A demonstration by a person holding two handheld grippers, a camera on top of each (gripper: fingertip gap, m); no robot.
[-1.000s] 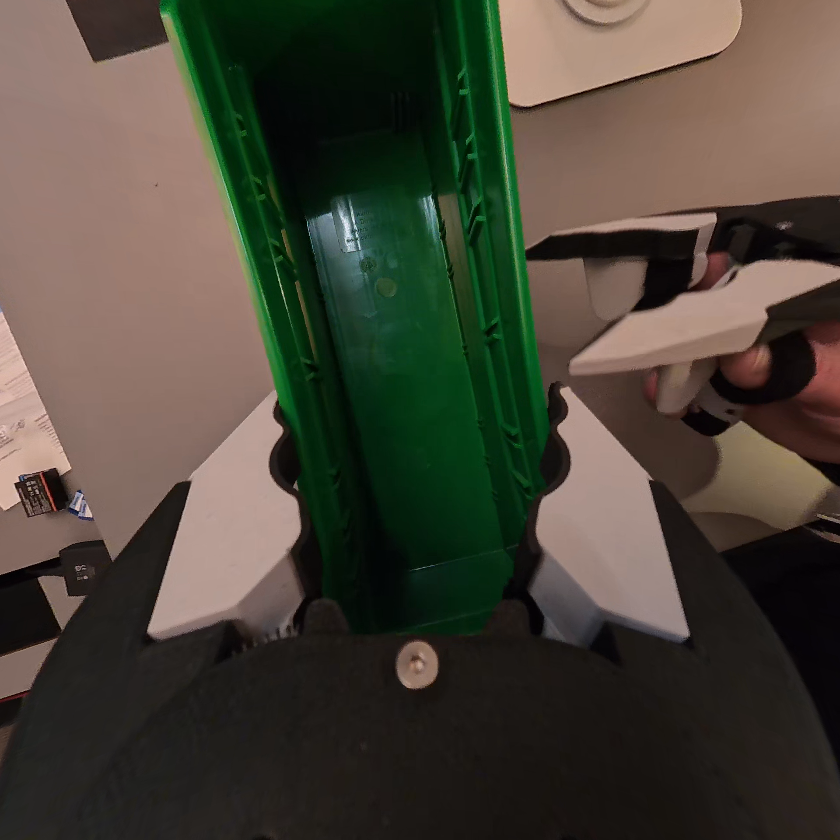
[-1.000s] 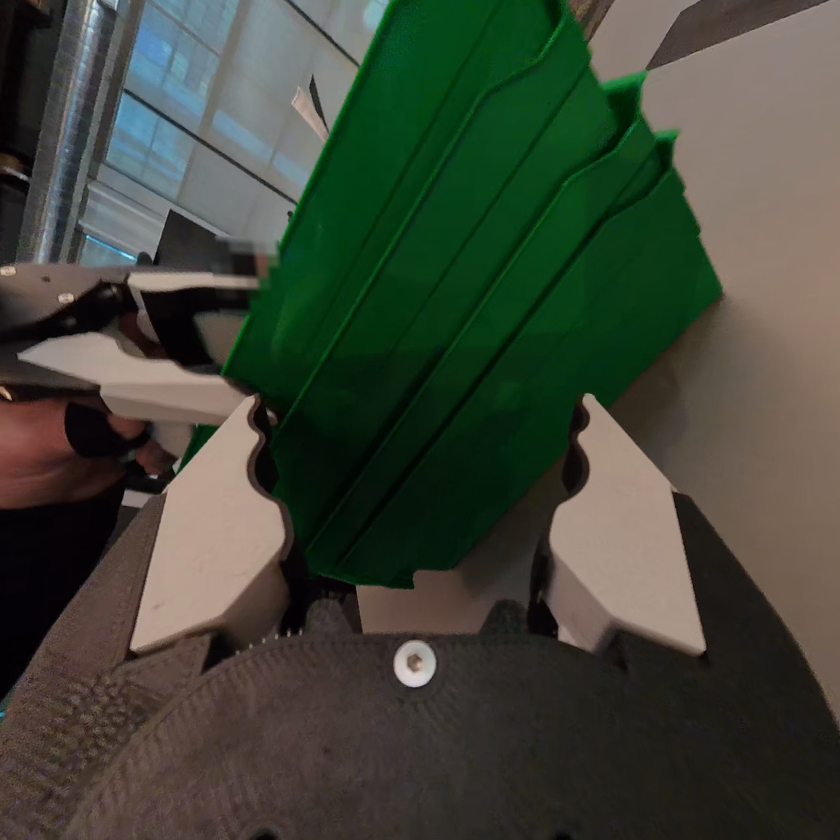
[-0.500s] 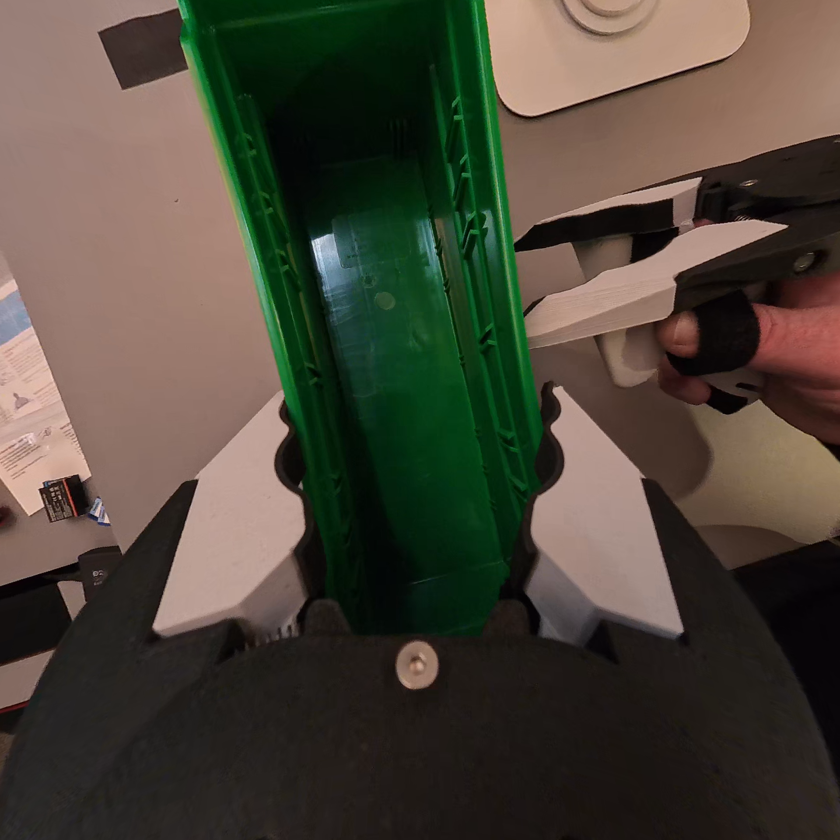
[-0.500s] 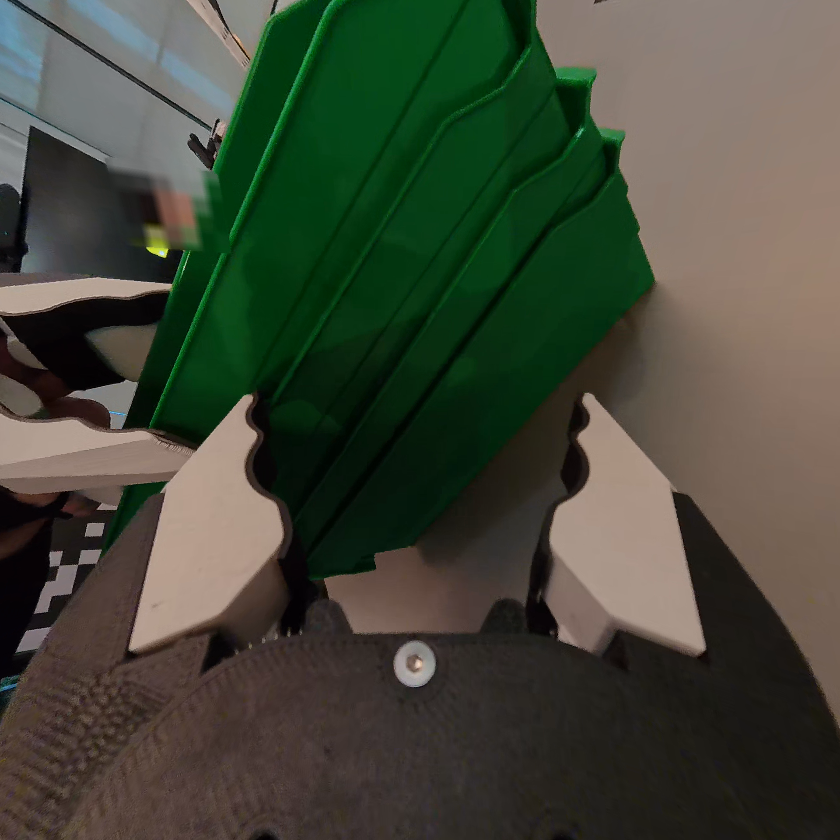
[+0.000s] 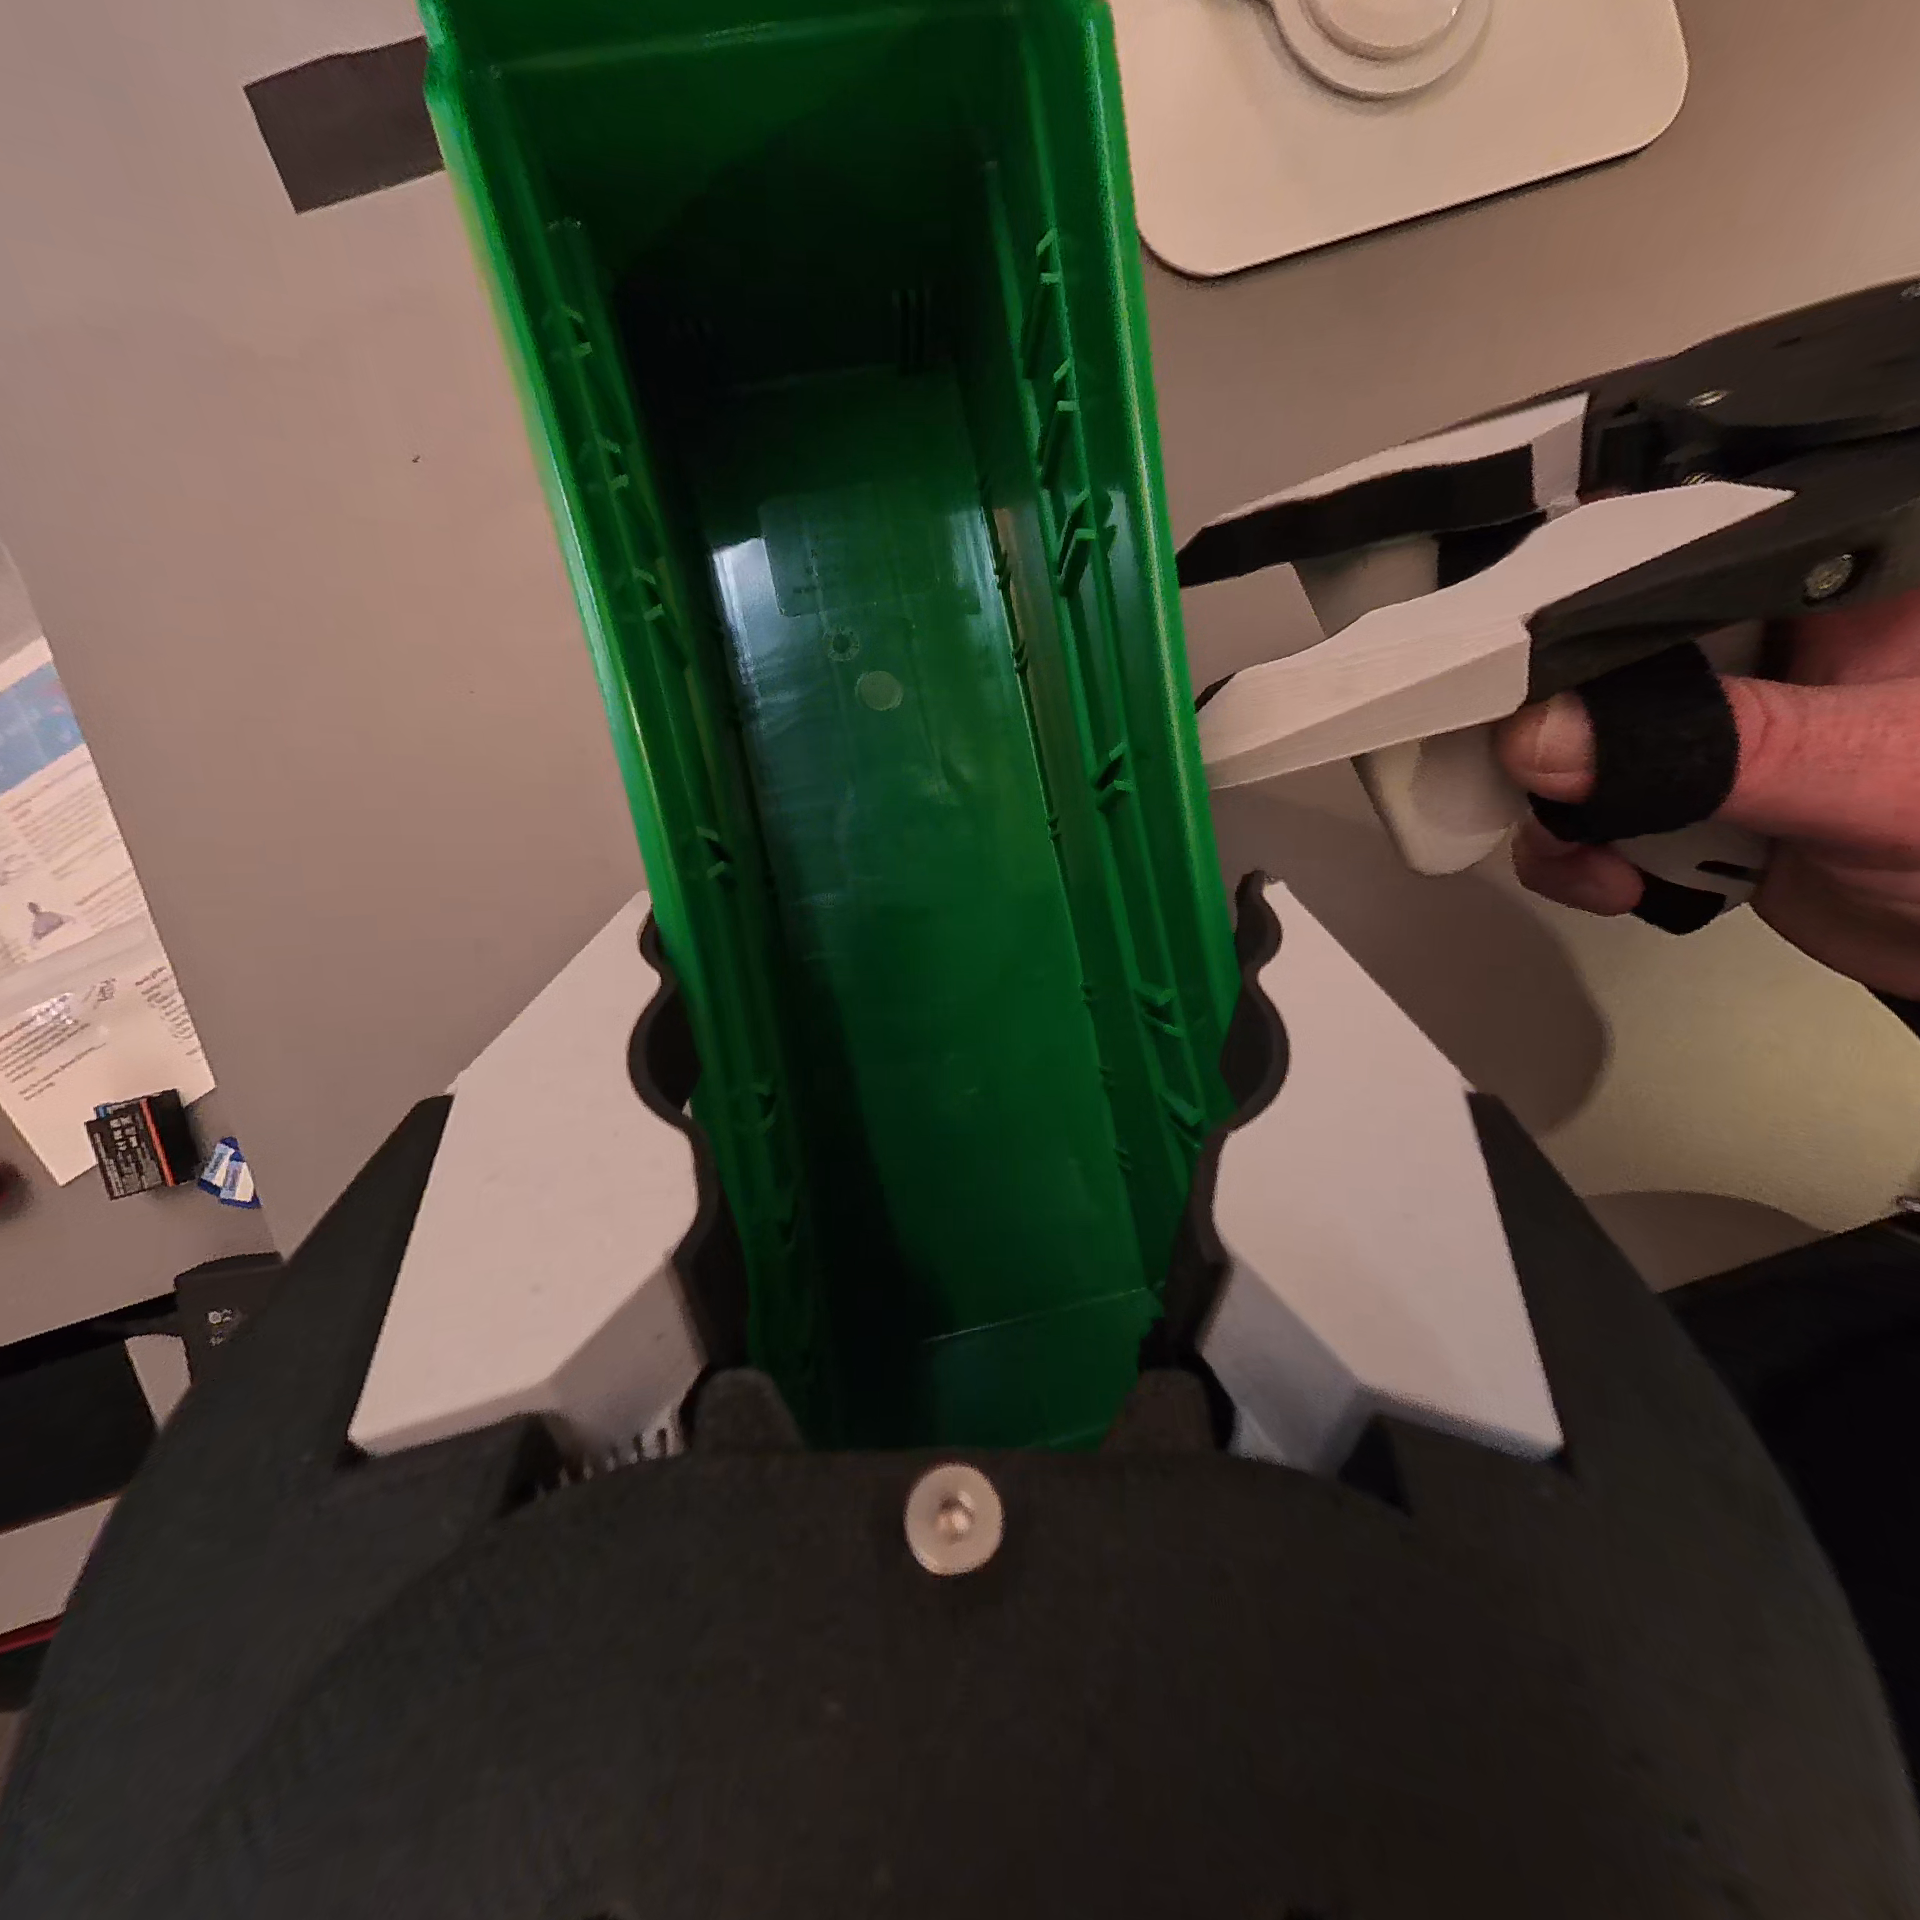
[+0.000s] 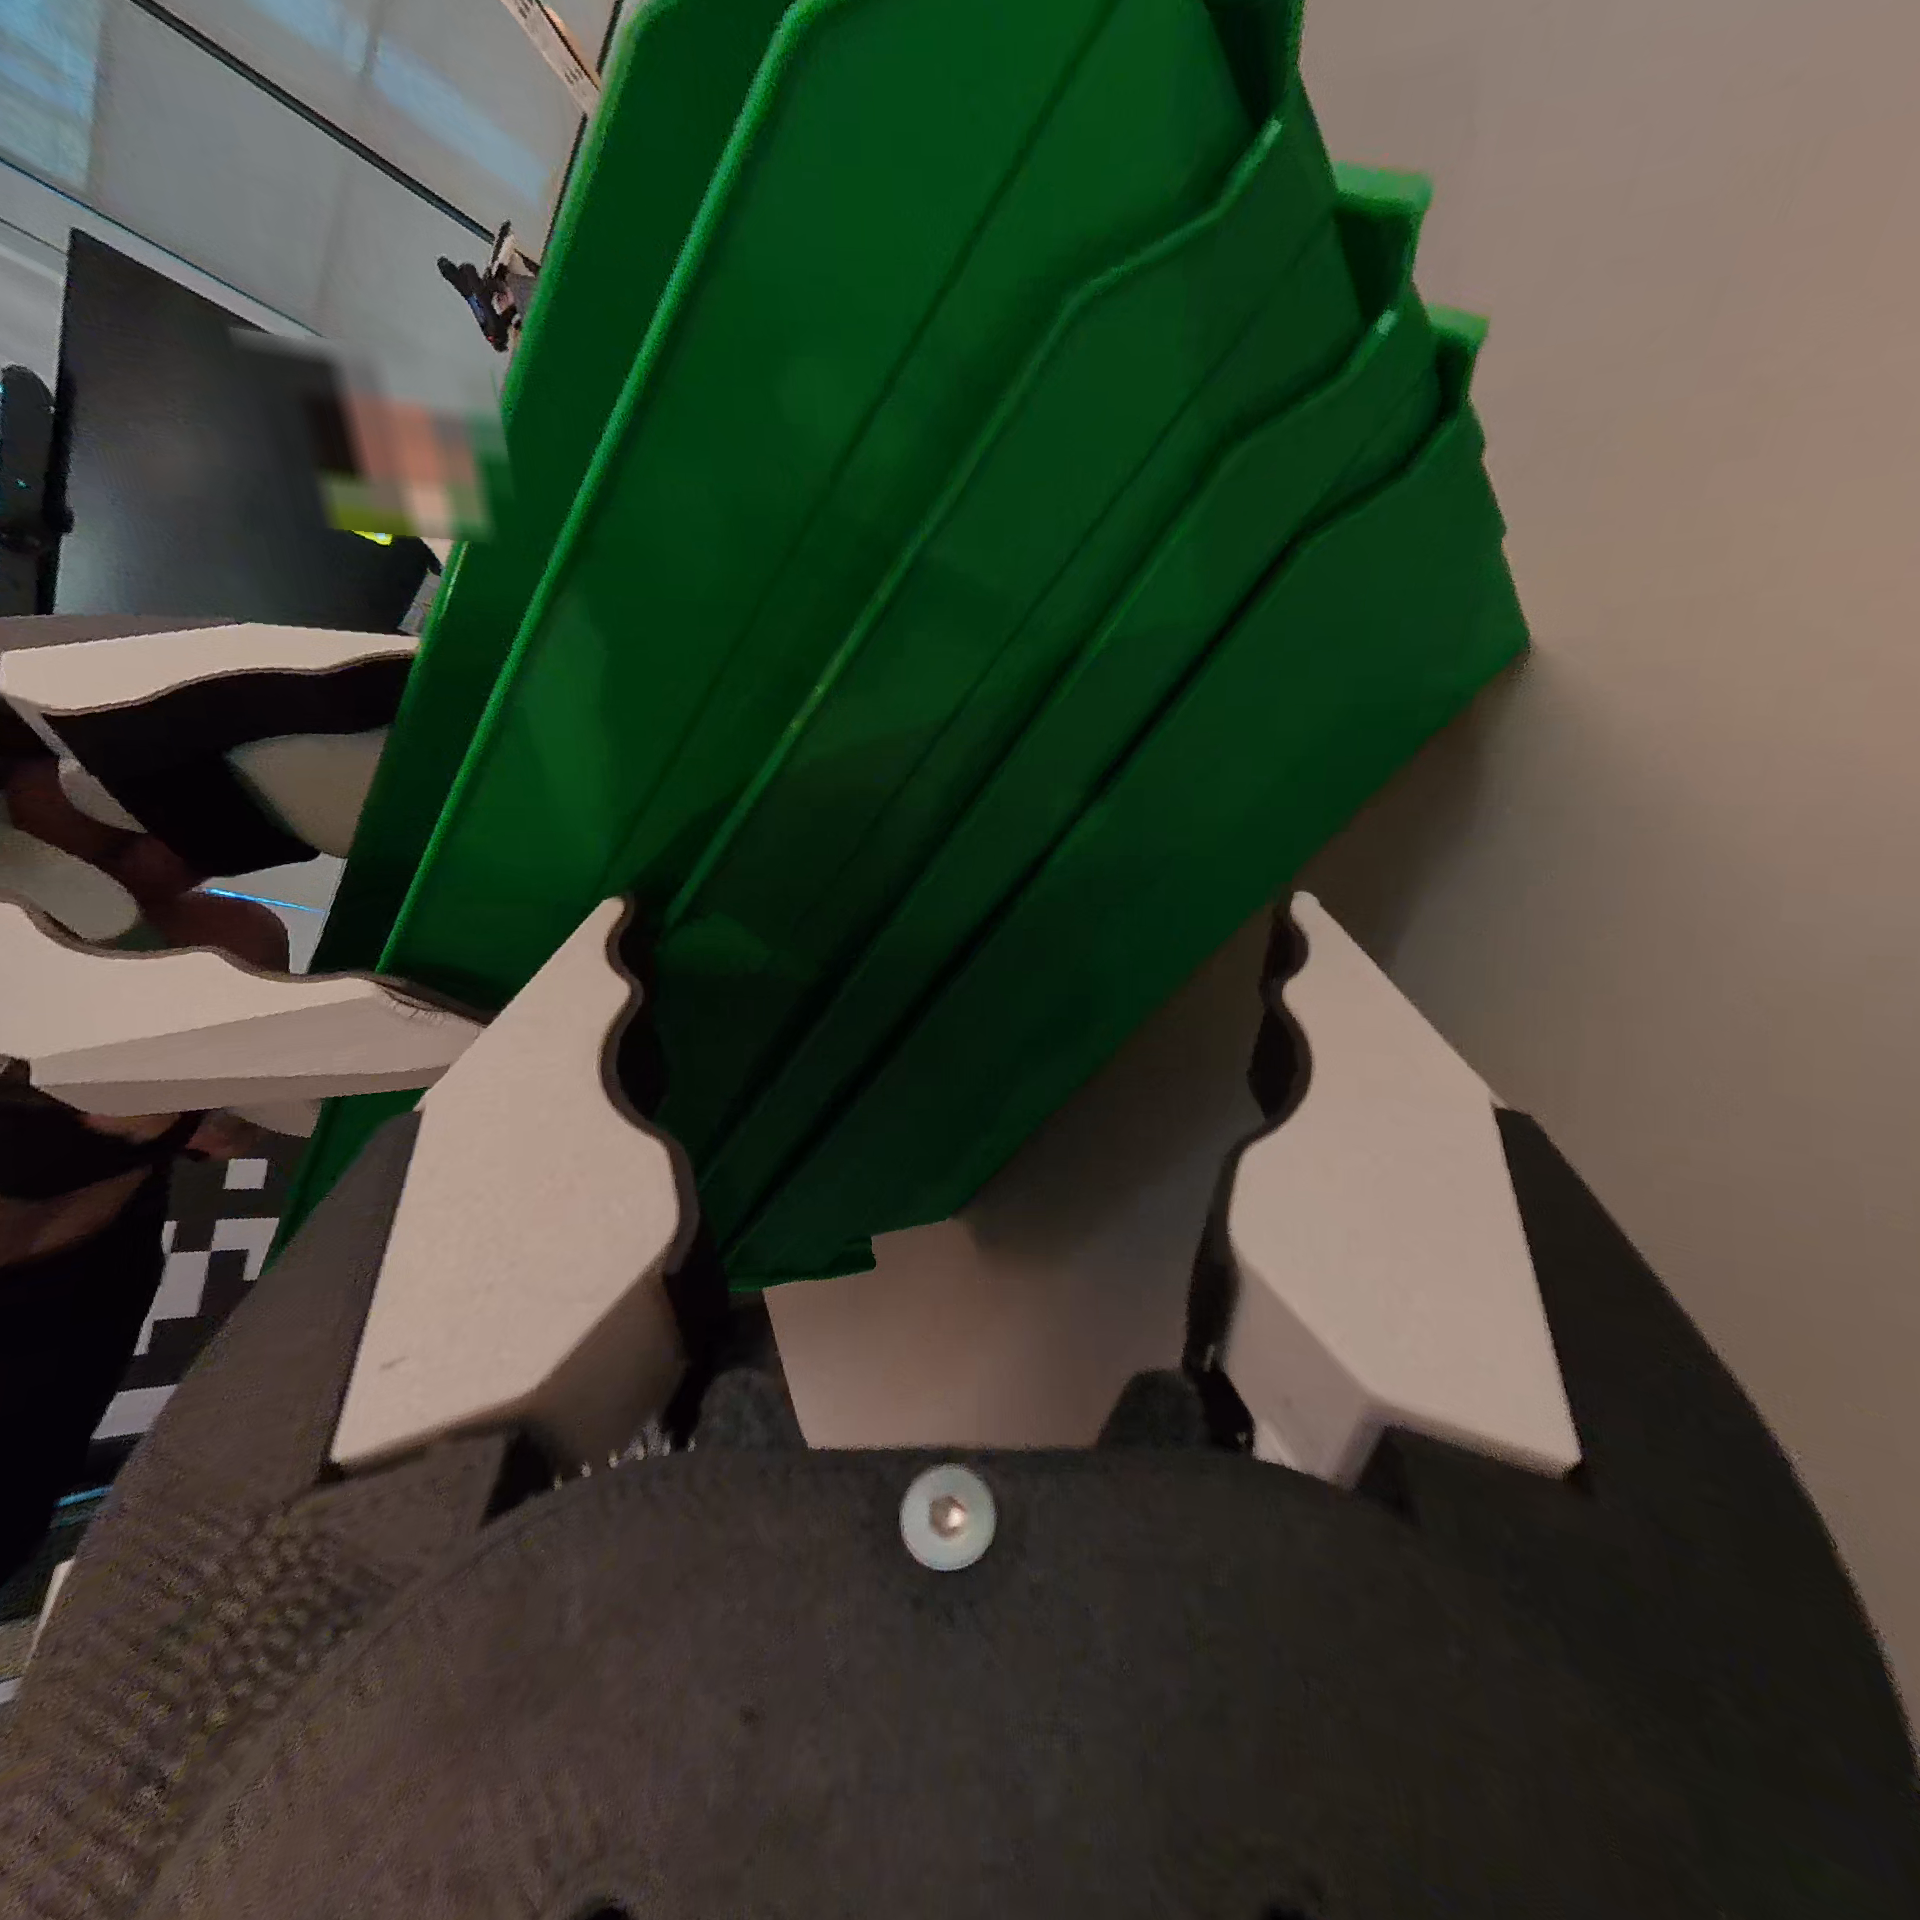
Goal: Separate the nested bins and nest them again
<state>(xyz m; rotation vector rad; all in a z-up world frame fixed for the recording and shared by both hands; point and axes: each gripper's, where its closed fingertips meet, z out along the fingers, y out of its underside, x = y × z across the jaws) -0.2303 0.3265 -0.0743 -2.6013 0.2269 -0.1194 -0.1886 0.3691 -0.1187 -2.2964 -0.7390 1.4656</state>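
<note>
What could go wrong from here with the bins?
1. Only the left claw grips the stack of nested green plastic bins, at one end; the tilted stack could pivot or slip.
2. The right claw is open beside several layered rims; closing now may catch more than one bin.

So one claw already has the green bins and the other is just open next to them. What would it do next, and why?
Probably close the right gripper on a lower bin. The left gripper is shut on the top bin of the nested green bins, while the right one is open, its left finger beside the lower bins, so it holds nothing to pull against.
</note>
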